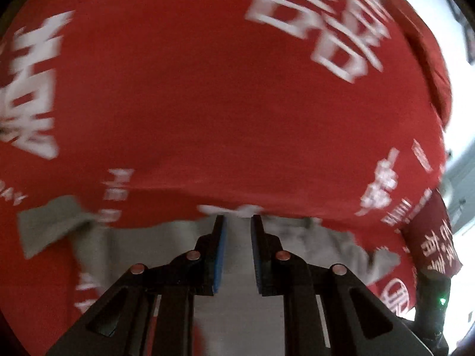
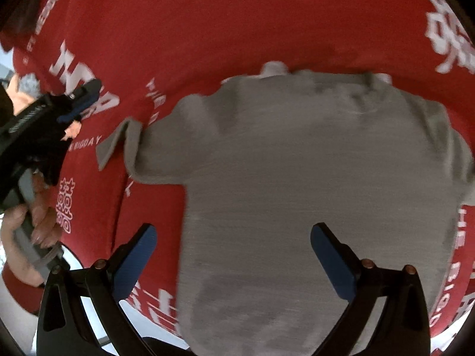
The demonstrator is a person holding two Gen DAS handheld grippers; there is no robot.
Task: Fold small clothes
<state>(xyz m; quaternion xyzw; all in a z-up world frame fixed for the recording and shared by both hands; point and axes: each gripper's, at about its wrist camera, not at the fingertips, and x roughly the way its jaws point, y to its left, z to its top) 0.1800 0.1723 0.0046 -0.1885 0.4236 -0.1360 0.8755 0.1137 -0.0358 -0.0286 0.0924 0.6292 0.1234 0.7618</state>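
Red cloth (image 1: 207, 103) with white printed lettering, covering the table; pale white surface (image 1: 463, 112) beyond its right edge, brightly lit.

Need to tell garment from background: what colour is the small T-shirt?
Plain grey, the small T-shirt lies on a red cloth with white lettering; clearest in the right wrist view.

The room itself cannot be named for certain; little of it shows. Nearly everything ahead of both claws is a red cloth (image 1: 207, 103) printed with white letters and Chinese characters, spread as a cover over a work surface, which suggests a folding table set up indoors. Past the cloth's far right edge, seen from the left claw, lies a pale, bright surface (image 1: 463, 136) with blurred dark shapes beyond, too unclear to identify.
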